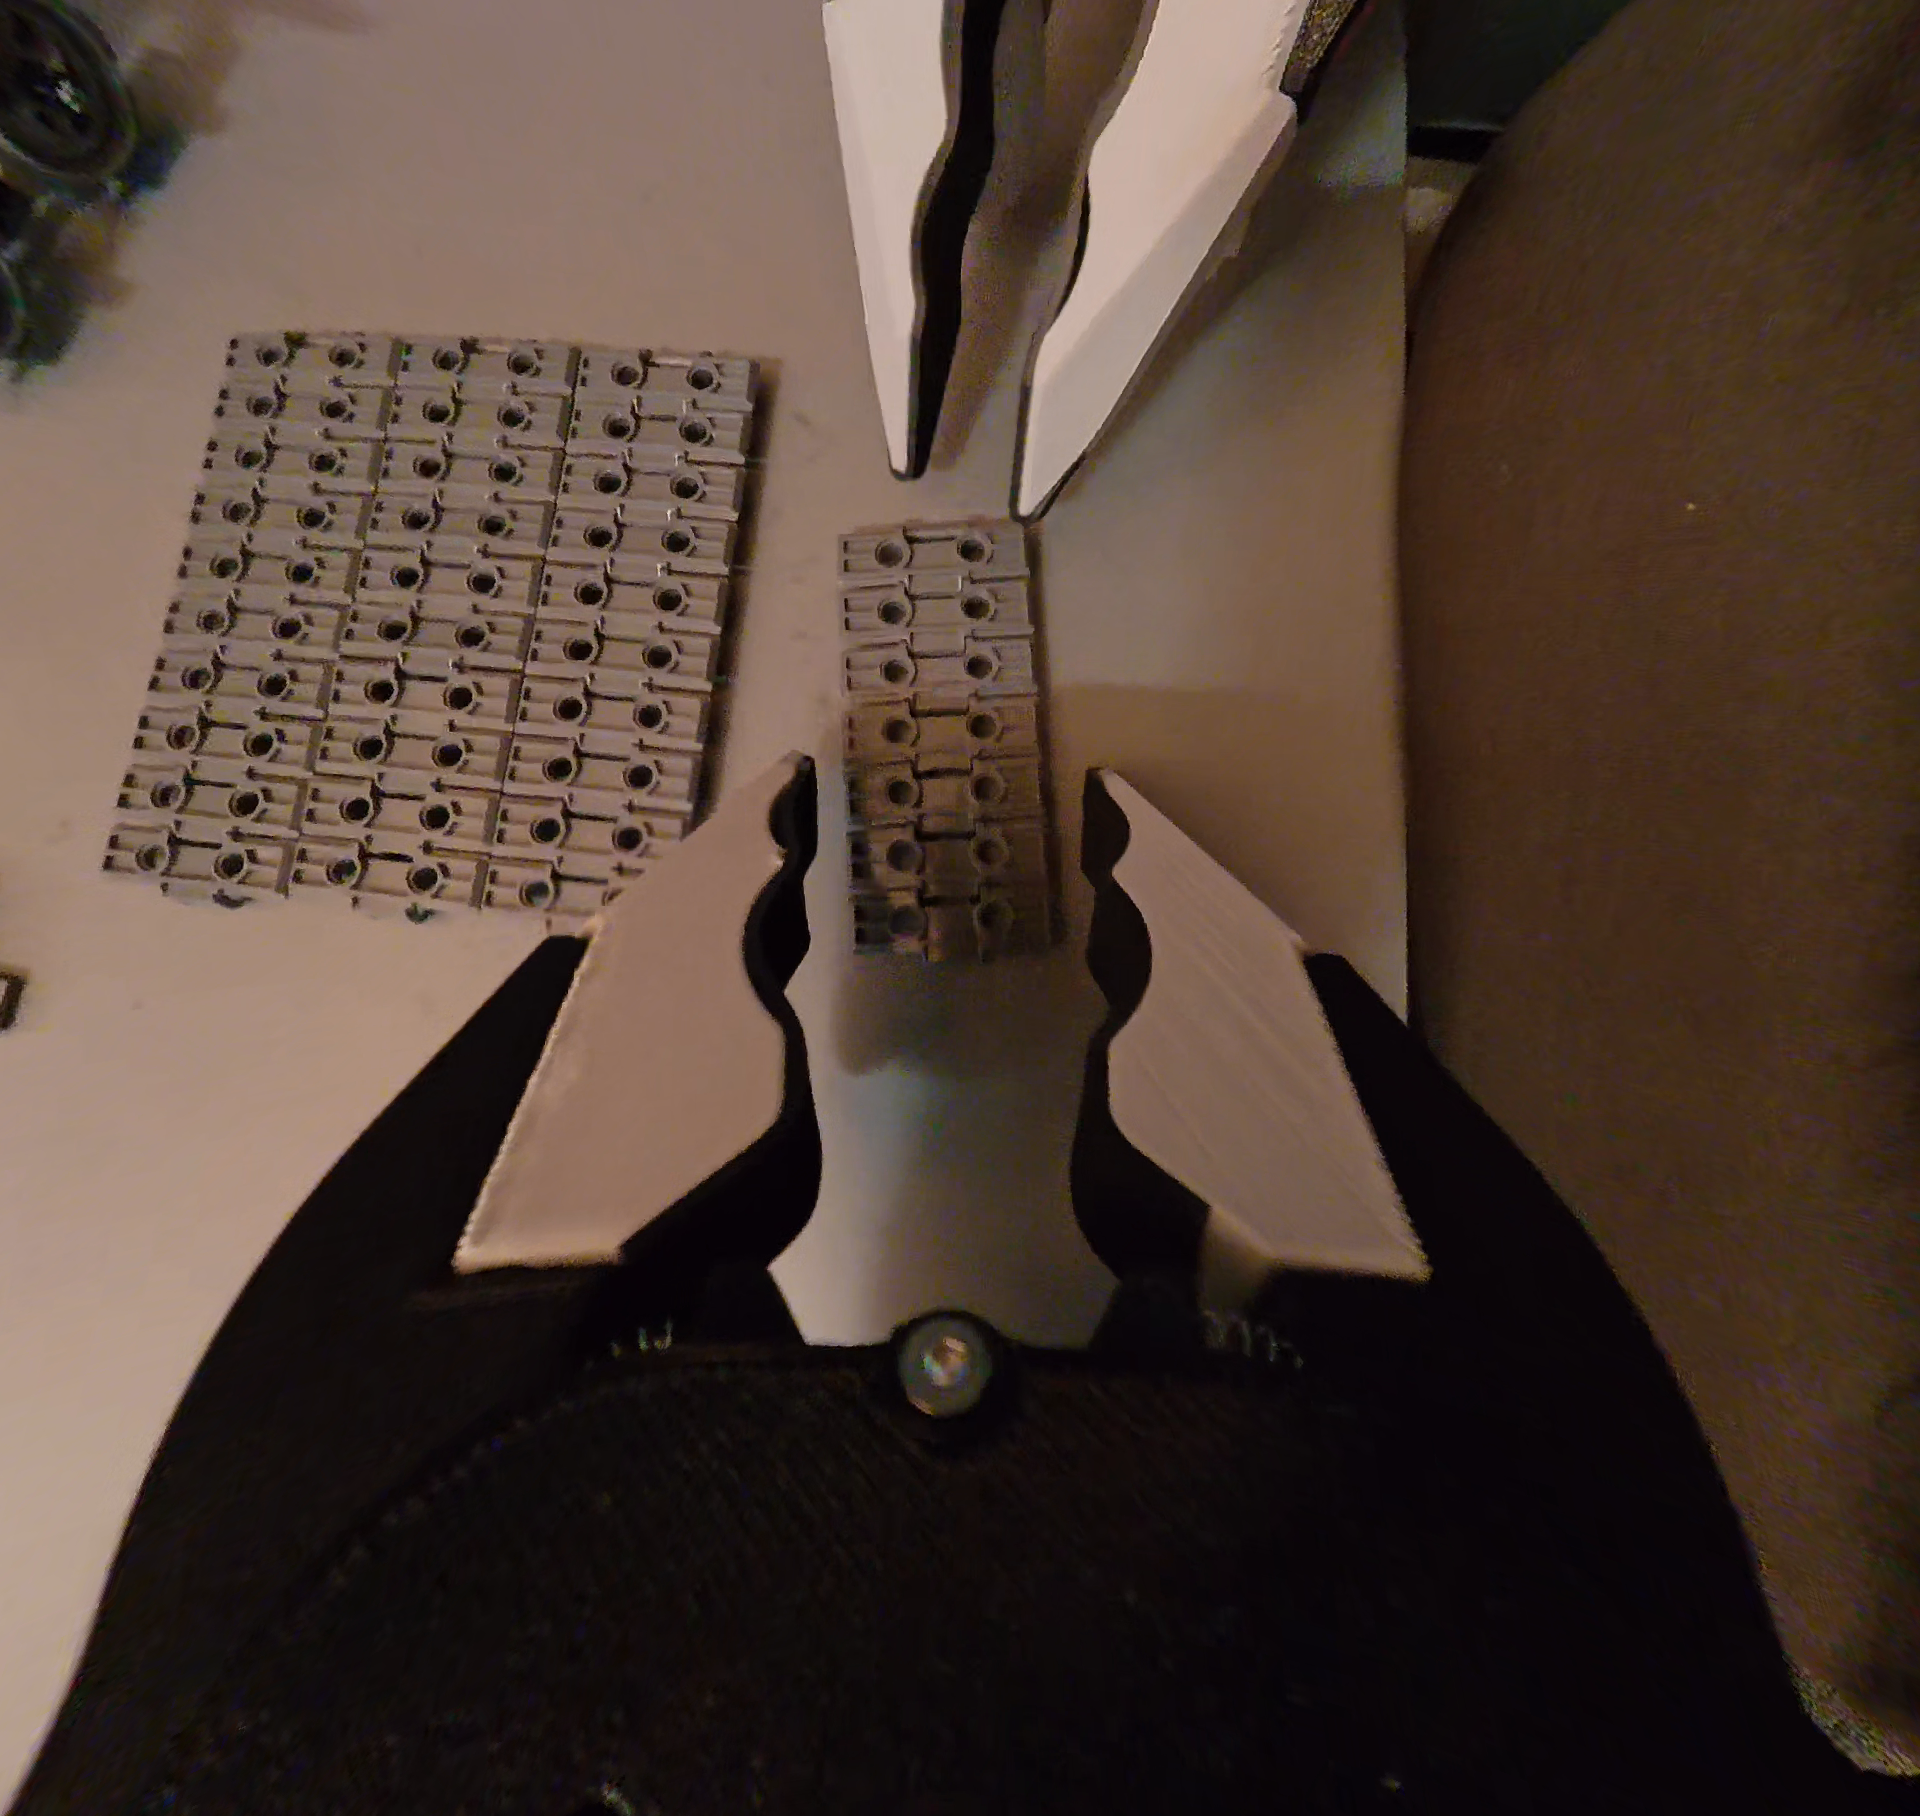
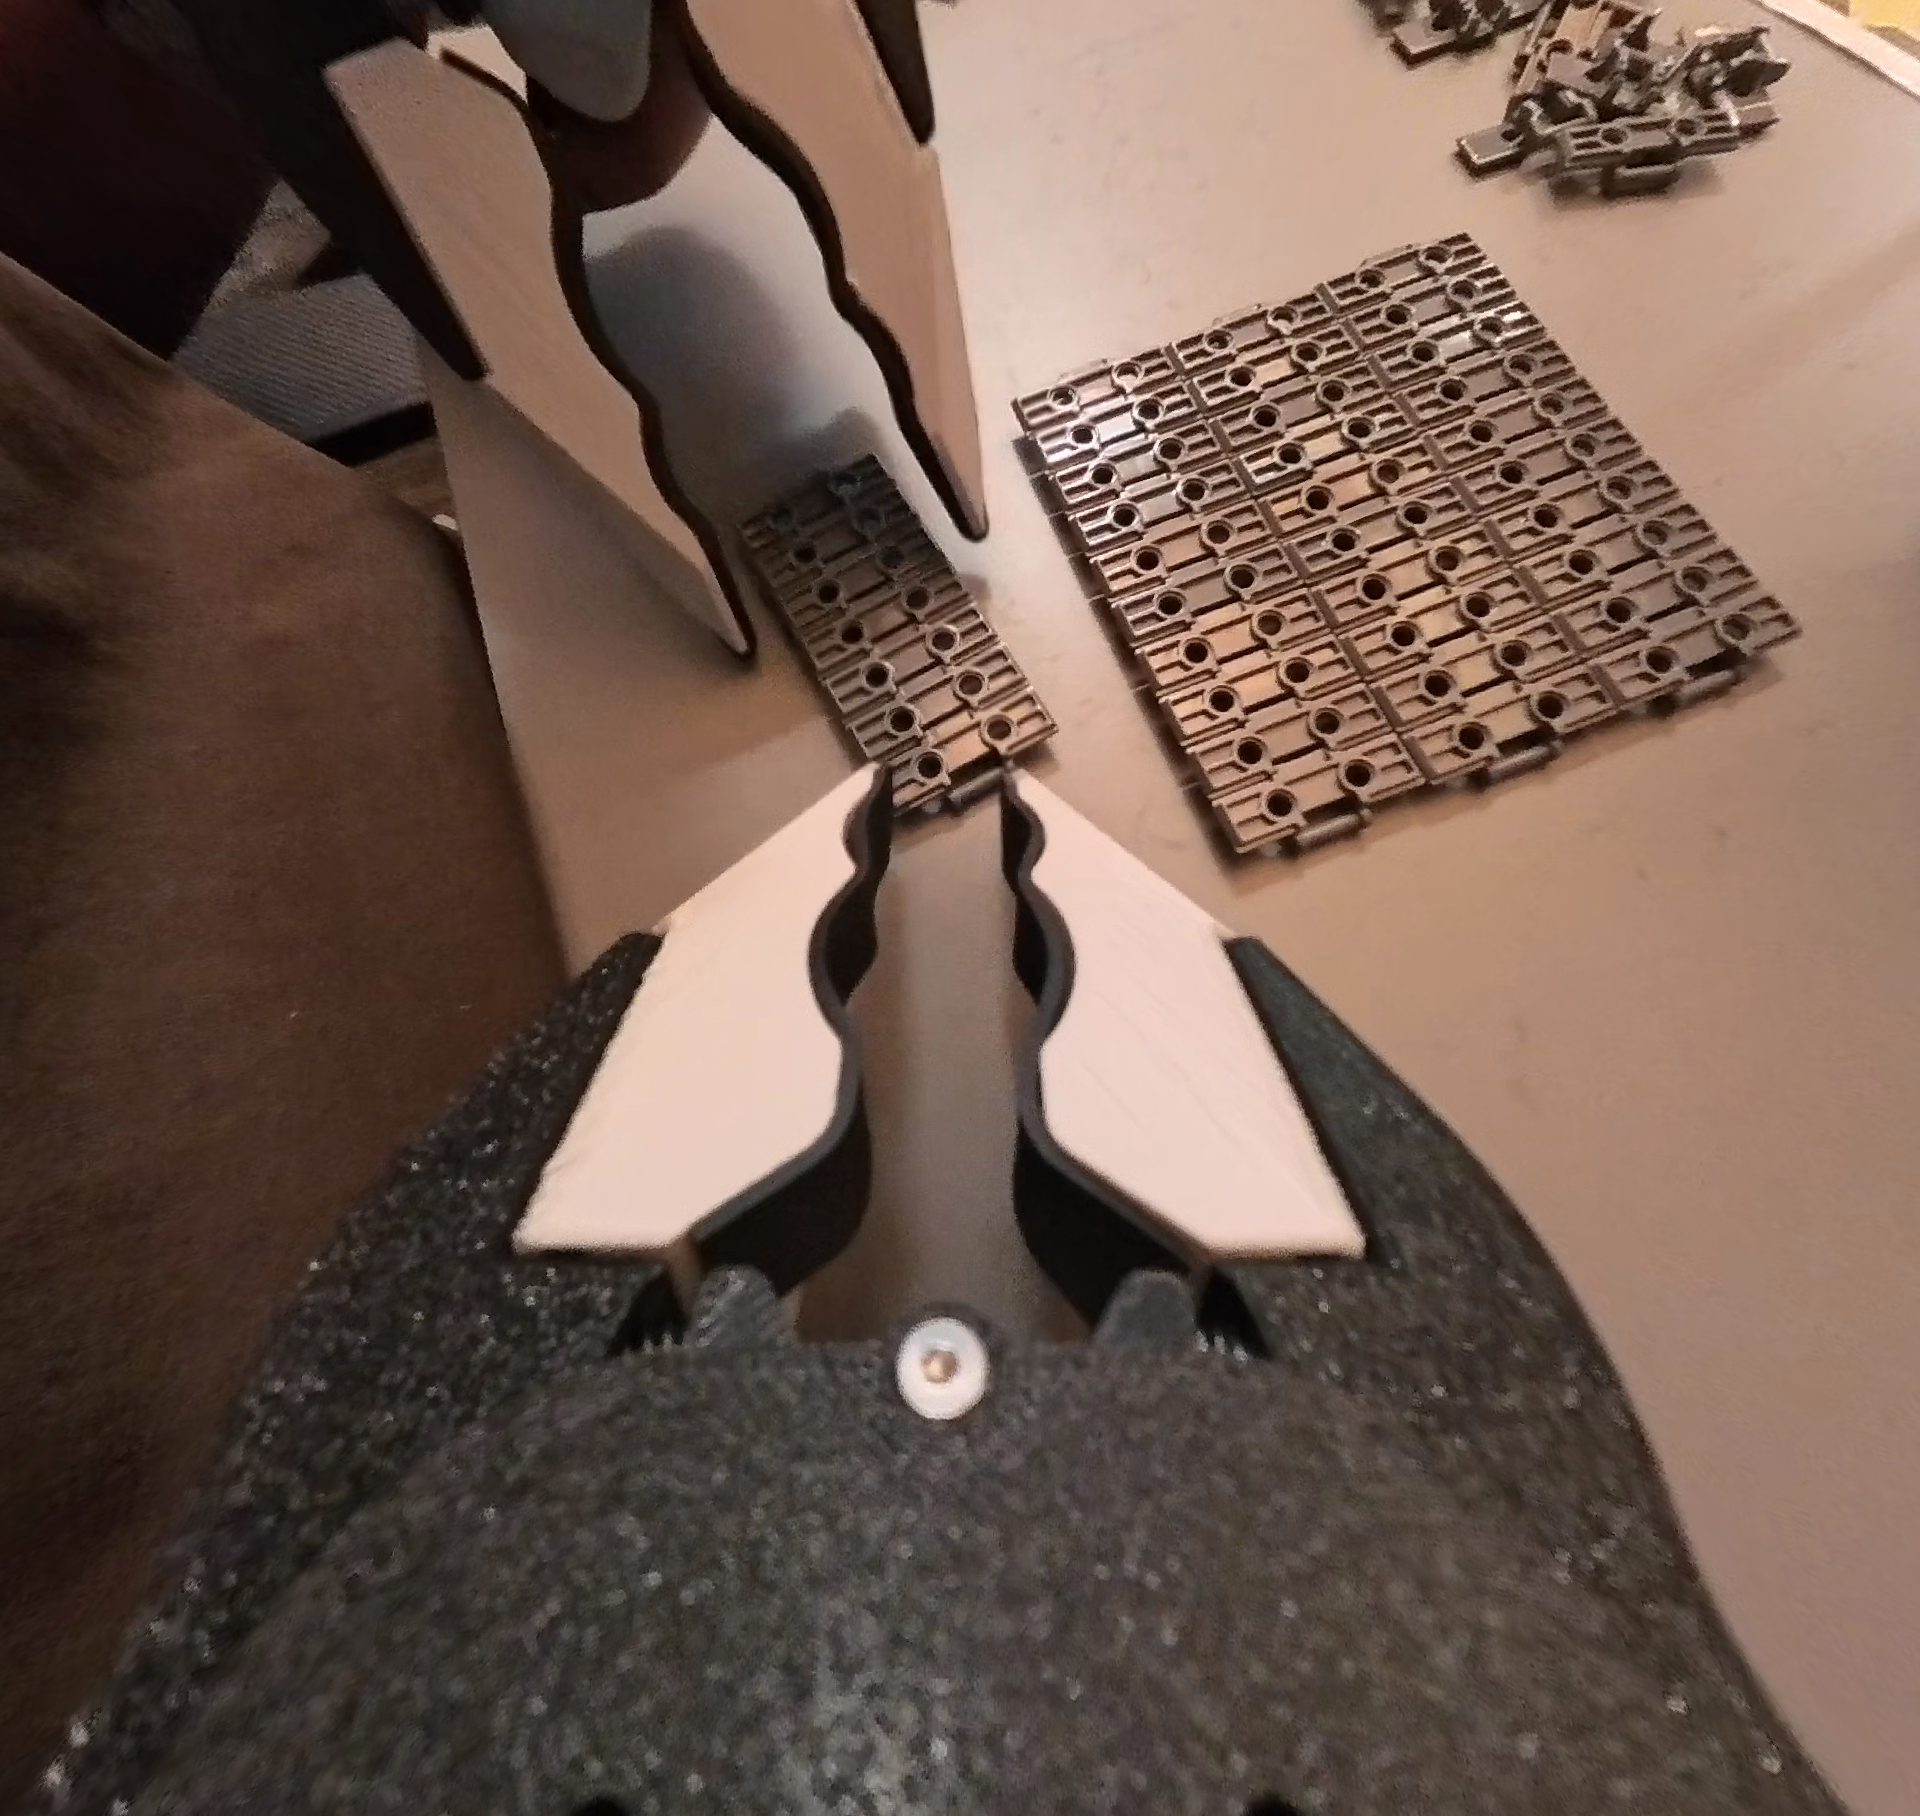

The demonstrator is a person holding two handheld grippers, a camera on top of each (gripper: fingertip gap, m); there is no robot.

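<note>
Left tongs: jaws wide, straddling the near end of the narrow link strip; holding nothing.
Right tongs: narrow gap, empty, tips just at the strip's opposite end.
Strip: flat on the surface, close to its edge, beside the wide link mat, a gap between them.
Farther off: loose dark link pieces.
Handling, my read: grip both ends squarely and keep the strip level; jointed links likely sag.
</note>
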